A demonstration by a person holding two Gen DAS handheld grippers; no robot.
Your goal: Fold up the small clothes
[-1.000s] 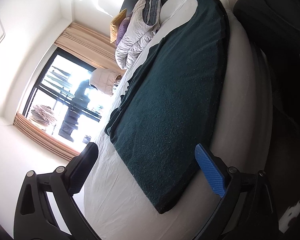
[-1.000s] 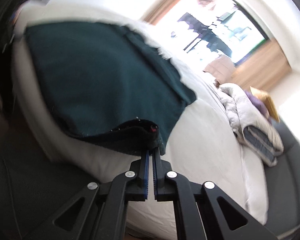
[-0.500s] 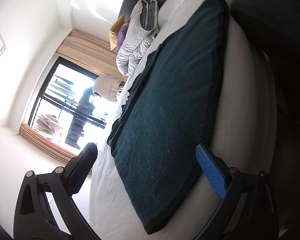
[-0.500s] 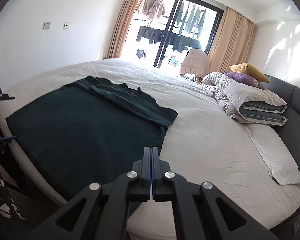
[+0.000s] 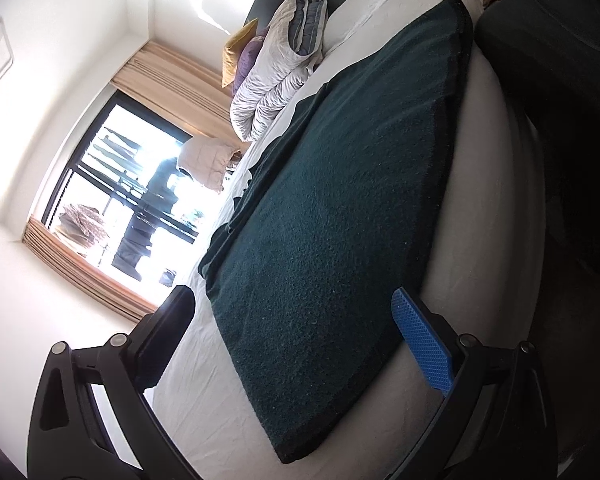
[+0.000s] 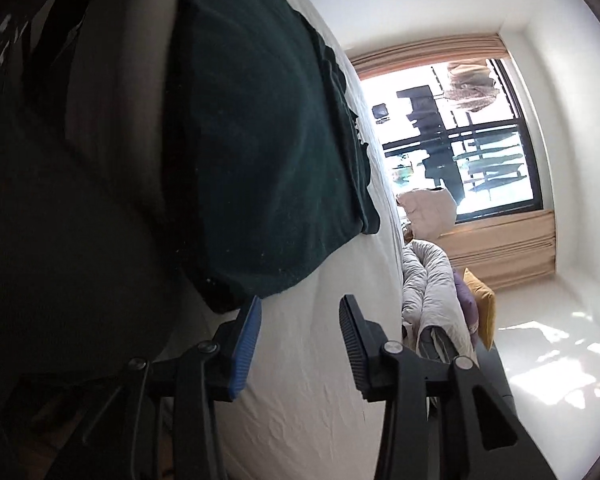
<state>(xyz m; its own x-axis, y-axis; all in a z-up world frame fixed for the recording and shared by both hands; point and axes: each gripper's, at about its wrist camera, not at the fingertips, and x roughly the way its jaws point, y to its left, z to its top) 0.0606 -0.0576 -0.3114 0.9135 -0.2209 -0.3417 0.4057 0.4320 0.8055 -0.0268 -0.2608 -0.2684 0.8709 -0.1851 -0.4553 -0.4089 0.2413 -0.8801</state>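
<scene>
Dark green garment [image 5: 340, 208] flat on bed [image 5: 496, 216]; left claw [image 5: 296, 328] apart, right claw [image 6: 298, 332] opening, empty; next, grip corners to fold

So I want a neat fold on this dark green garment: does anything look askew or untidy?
Mostly flat, but the dark green garment has its far edge bunched in uneven ripples on the white bed, and its near edge hangs over the mattress side. Neither gripper holds it.
</scene>
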